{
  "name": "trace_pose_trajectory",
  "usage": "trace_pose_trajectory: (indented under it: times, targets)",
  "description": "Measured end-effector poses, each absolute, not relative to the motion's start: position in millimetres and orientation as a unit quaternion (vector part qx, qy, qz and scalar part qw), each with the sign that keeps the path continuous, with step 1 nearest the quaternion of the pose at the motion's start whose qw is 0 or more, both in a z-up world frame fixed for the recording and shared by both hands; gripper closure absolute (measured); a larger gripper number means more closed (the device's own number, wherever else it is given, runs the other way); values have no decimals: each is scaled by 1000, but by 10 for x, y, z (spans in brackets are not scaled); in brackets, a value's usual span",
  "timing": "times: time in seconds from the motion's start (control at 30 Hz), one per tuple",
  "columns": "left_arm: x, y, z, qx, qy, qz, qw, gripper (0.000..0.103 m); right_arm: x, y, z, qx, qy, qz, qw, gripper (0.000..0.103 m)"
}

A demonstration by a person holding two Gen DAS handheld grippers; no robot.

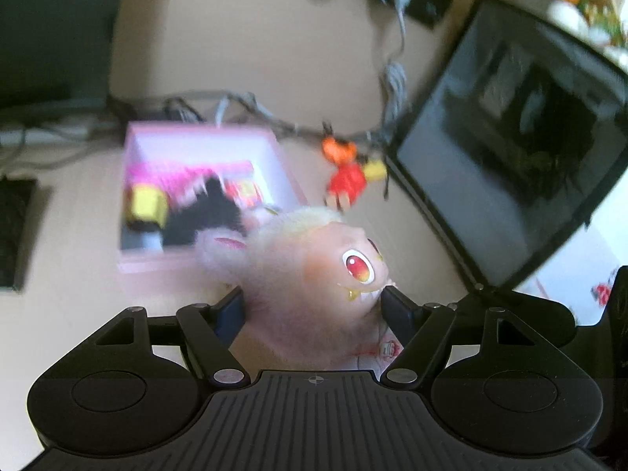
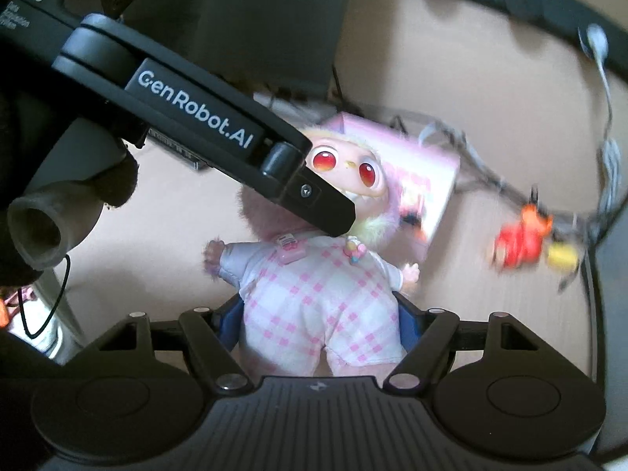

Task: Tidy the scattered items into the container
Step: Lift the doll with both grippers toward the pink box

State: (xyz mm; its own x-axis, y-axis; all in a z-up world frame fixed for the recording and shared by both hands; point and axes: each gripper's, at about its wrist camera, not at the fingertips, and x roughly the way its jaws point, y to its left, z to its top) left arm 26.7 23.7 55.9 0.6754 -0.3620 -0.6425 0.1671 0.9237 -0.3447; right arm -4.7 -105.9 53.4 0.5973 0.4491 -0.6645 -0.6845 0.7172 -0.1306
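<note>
Both tools grip the plush doll [image 2: 314, 294], left tool [image 1: 312, 308] at its head, right tool [image 2: 318, 322] at its body; the pink box [image 1: 204, 196] lies just ahead-left.

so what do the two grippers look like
Both are matte black, with a ribbed base, round side discs, silver pivot screws and dark blue finger pads. The left gripper carries white "GenRobot.AI" and "DAS" lettering. The right gripper shows no lettering here.

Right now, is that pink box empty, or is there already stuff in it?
Not empty. The pink box is open-topped, and the left wrist view shows a yellow item and something black inside, too blurred to identify.
</note>
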Motion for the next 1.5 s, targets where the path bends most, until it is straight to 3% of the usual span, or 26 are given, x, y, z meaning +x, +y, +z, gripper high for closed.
trace_pose_trajectory:
  times: [0.43, 0.97, 1.1, 1.5]
  targets:
    - [951, 754, 1008, -170, 297, -130, 931, 26, 785, -668, 991, -304, 205, 330, 870, 29]
    - [1852, 1090, 199, -217, 375, -109, 895, 26, 1996, -129, 218, -457, 217, 368, 780, 26]
    - [1865, 1136, 277, -198, 360, -125, 903, 10, 2022, -289, 254, -403, 235, 368, 804, 21]
    - [2692, 1116, 129, -216, 393, -60, 892, 10, 2424, -640, 402, -99, 346, 343, 868, 17]
